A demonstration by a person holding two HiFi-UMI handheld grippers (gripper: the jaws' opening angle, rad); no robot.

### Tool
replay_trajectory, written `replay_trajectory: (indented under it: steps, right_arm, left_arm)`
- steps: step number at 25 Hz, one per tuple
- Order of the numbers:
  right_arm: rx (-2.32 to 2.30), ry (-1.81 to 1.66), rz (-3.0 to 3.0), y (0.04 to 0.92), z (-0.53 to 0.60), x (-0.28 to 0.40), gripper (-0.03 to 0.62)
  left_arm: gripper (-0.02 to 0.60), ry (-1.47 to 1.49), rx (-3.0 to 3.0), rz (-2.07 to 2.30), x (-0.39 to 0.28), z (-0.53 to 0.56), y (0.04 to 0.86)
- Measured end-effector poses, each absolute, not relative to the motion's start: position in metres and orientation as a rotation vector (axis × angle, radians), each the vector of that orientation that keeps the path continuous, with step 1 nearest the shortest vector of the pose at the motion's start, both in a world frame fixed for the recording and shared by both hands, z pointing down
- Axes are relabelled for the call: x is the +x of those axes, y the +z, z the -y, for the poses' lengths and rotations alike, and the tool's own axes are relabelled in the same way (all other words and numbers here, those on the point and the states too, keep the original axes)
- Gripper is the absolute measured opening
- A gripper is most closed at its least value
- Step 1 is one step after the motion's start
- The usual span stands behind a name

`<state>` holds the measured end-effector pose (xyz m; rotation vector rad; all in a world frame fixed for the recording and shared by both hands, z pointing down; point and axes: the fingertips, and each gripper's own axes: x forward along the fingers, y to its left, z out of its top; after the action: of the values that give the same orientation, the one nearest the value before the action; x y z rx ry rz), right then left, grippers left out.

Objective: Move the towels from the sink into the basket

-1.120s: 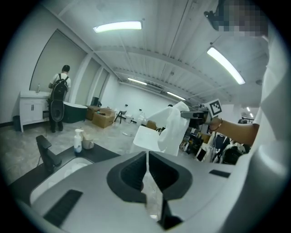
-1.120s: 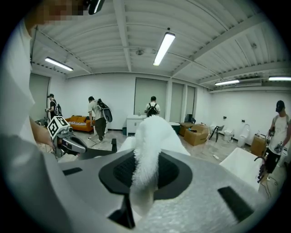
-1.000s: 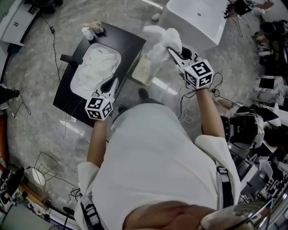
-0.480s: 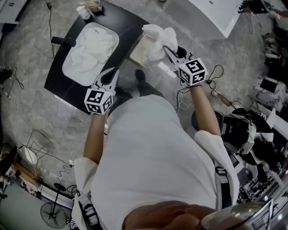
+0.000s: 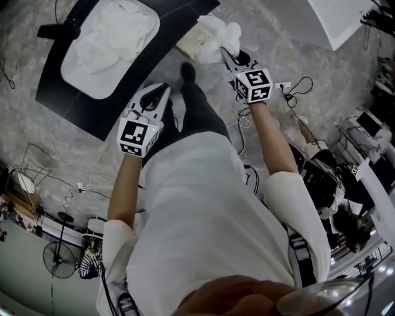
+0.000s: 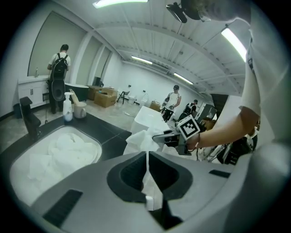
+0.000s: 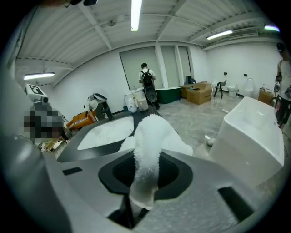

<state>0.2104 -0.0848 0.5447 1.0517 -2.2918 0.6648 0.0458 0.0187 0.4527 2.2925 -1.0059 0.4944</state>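
Observation:
Several white towels (image 5: 108, 43) lie heaped in the white sink (image 5: 73, 77) set in a black counter (image 5: 154, 55); the heap also shows in the left gripper view (image 6: 59, 152). My right gripper (image 5: 223, 52) is shut on a fluffy white towel (image 5: 219, 32), which hangs over the cream basket (image 5: 192, 40) on the floor beside the counter. In the right gripper view the towel (image 7: 148, 150) is pinched between the jaws. My left gripper (image 5: 164, 91) is shut and holds nothing, off the counter's near edge above the floor; its jaws (image 6: 148, 157) meet along a thin seam.
A black tap (image 5: 58, 29) stands at the sink's far side, with a spray bottle (image 6: 68, 107) and a cup at the counter's corner. A white tub (image 5: 336, 18) sits right of the basket. Cables (image 5: 290, 99) trail over the grey floor. People stand in the background.
Both grippers have come down, the right one farther. The right gripper still holds the towel, now low by the basket. The left gripper has drawn back from the sink's edge.

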Motion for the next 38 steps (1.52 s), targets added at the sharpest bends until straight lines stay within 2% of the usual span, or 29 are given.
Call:
replay_trajectory:
  steps: [11,18,19,21,24,26,31,38]
  right_arm:
    - [1.109,0.827,2.067,0.801,0.104,0.23,0.086]
    - [1.164,0.965,1.826,0.997,0.104,0.263,0.099]
    - [1.163,0.974,1.799,1.018,0.099,0.265,0.116]
    - [1.133,0.978,1.773,1.05,0.087,0.264,0.205]
    - [1.064,0.937,1.789,1.069,0.075,0.264,0.287]
    - [1.018,0.91,1.817,1.069,0.07,0.264,0.318]
    - [0.937,0.866,1.885,1.046,0.056,0.254,0.334]
    - [0.902,0.812,1.929,0.956,0.036,0.222,0.339]
  left_arm:
    - [0.018,0.562,2.182,0.942,0.093,-0.029,0.627]
    - [0.018,0.592,2.179,0.867,0.139,-0.019,0.753]
    - [0.018,0.606,2.184,0.866,0.139,-0.021,0.769]
    - [0.018,0.653,2.197,0.863,0.136,-0.026,0.799]
    - [0.018,0.698,2.211,0.876,0.131,-0.029,0.839]
    - [0.018,0.707,2.19,0.881,0.131,-0.03,0.854]
    - [0.018,0.72,2.184,0.867,0.13,-0.036,0.854]
    - [0.018,0.732,2.221,0.866,0.1,-0.058,0.79]
